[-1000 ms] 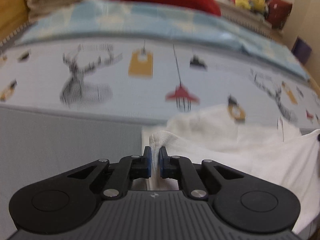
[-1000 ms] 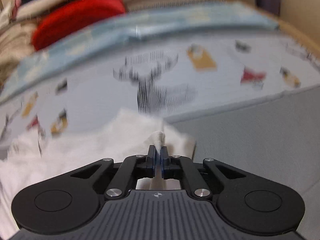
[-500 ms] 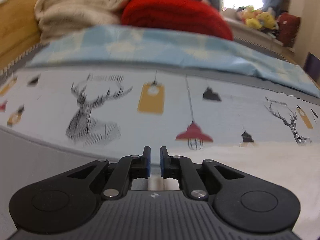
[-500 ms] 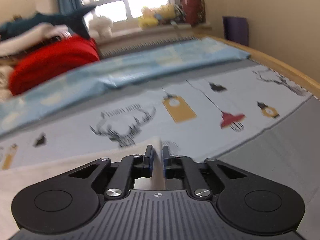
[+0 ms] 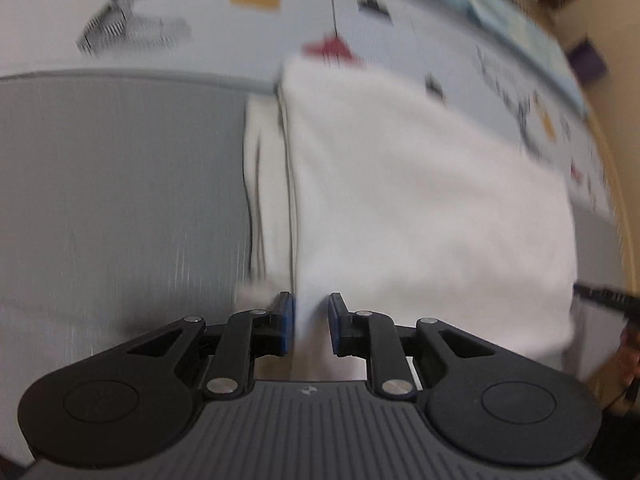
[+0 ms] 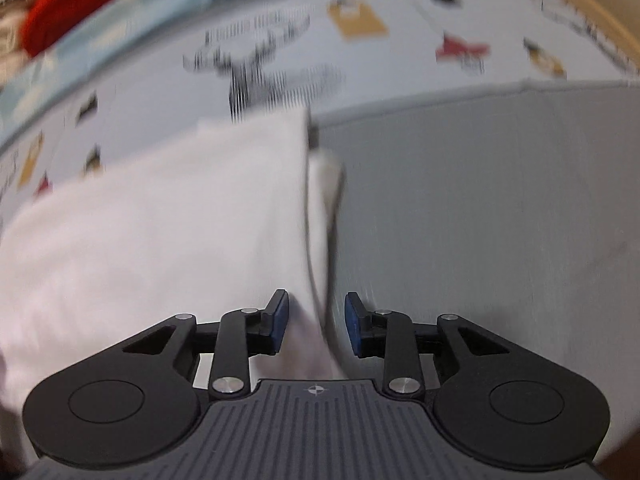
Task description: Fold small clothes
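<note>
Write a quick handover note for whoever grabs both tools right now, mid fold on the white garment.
Left tool: jaws opening, the white garment edge still between the pads, no longer pinched.
Right tool: jaws opening, the garment's opposite edge between its pads, also let go.
Garment: lies on the grey sheet, its far end on the printed bedcover.
Done: top layer folded over, a strip of lower layer showing on each side.
Left: pull both tools clear, check edges, probably fold once more.

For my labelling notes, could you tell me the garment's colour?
Plain white garment, clearest in the left wrist view.
</note>
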Demonstrator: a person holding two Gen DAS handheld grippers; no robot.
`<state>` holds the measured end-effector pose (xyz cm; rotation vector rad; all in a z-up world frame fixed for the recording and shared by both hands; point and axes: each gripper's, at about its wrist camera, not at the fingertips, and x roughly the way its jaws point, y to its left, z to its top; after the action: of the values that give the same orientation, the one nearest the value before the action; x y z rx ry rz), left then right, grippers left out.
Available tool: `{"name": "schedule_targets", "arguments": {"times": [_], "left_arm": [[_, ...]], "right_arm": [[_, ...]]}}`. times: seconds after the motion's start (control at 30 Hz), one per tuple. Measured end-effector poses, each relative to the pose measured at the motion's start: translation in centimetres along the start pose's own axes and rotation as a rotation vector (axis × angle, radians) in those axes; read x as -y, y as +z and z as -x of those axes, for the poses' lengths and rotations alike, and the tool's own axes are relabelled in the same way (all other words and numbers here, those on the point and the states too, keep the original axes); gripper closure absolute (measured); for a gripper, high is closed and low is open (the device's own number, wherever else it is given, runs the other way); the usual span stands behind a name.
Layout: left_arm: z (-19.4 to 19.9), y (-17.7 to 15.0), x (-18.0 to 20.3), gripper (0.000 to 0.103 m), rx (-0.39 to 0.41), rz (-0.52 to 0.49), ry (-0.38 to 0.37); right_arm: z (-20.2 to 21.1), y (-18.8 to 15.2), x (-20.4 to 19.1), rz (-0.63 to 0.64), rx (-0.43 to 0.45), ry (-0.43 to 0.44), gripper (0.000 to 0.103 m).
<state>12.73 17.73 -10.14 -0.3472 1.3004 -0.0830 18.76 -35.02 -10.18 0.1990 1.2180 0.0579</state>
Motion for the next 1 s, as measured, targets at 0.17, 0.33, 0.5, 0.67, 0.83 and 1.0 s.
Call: {"name": "schedule_targets", "arguments": {"times": [0.17,0.33,0.5,0.67,0.83,1.0], "left_arm": [[-0.7,-3.3,0.7,0.087,-0.092,-0.119,0.057],[2.7,-4.6,0.0,0.099,-0.002,-0.121,0.015],[1.6,-6.3,-0.5,0.097,-0.117,-0.17,0.086],[3.4,-5.8,-0.9,0.08,-0.033,-0.116,0.073],[5.8,-4.5,-2.4,0.055,0.122,0.001,0.035],[4.9,-3.9,-1.6,0.036,0.189,0.023,0.022]], "right_arm": [[0.9,-3.3,1.2,-0.003,-0.076,-0.012,0.067],[3.7,-4.7,1.9,-0.019,-0.041,0.047,0.1],[4.5,-5.3,2.7,-0.053,-0.06,0.027,0.1],[3.0,-6.1,0.9,0.035,-0.164,-0.098,0.08],[9.1,-4.4,-0.2,0.041,0.15,-0.132,0.078],[15.1,-4.7,-1.2,0.083,0.445,-0.019,0.053]]}}
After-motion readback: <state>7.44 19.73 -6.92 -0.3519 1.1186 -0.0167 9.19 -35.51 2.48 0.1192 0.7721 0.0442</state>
